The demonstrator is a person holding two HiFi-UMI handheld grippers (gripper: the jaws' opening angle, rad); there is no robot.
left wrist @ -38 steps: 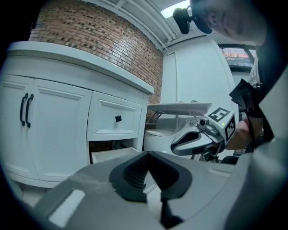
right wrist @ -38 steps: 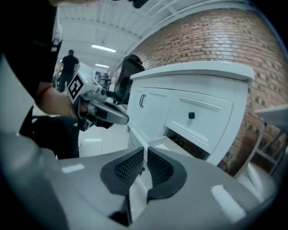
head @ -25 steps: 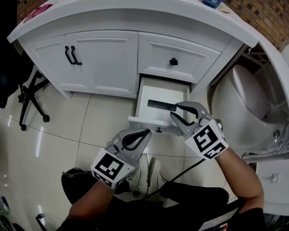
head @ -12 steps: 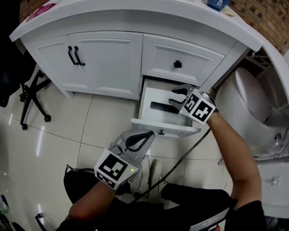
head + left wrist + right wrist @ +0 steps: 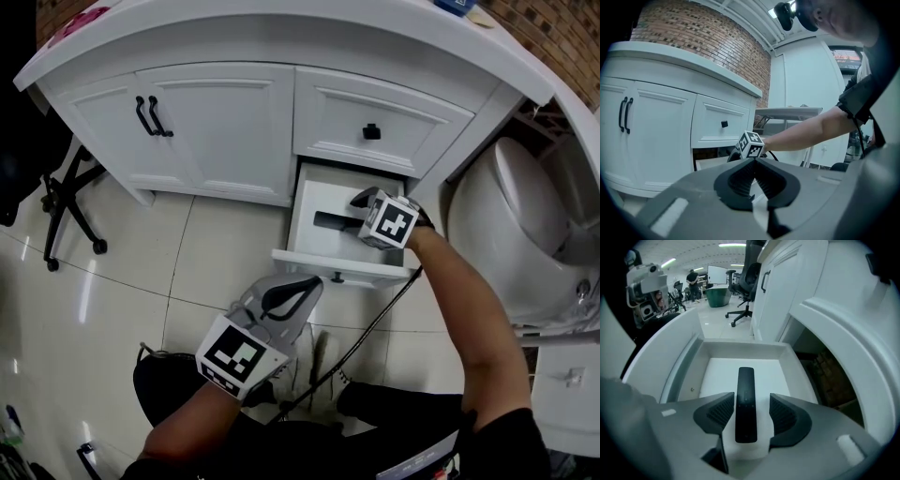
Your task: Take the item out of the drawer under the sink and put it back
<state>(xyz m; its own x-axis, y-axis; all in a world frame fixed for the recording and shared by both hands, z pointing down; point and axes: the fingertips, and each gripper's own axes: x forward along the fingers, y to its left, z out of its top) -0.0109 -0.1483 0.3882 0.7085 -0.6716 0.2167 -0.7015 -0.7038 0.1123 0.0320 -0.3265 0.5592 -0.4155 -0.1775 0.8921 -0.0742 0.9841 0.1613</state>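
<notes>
**Right gripper spread over the remote in the open drawer**

Head view: The lower drawer (image 5: 342, 265) of the white vanity (image 5: 216, 122) stood pulled out over the tiled floor. A slim black remote (image 5: 328, 221) lay flat on the drawer's white bottom, lengthwise across it. The right gripper (image 5: 358, 214) reached down into the drawer at the remote's right end, its marker cube (image 5: 390, 221) facing up. The left gripper (image 5: 309, 284) hung in front of the drawer, well apart from it, with its pads pressed together and nothing in them. A black cable (image 5: 366, 337) trailed from the right arm toward the floor. A toilet (image 5: 511, 234) stood to the right of the vanity and an office chair (image 5: 66, 202) to the left.

Left gripper view: The left gripper (image 5: 753, 163) was clenched shut on nothing, its tips meeting. Beyond it the right gripper's marker cube (image 5: 750, 144) and the person's forearm (image 5: 811, 131) showed at the drawer opening, below the upper drawer's black knob (image 5: 724, 123).

Right gripper view: The right gripper (image 5: 751, 404) was released, its jaws having just been opening. The remote (image 5: 746, 385) lay between the pads with a gap on either side, resting on the floor of the drawer (image 5: 740, 348) and pointing toward its far wall.
</notes>
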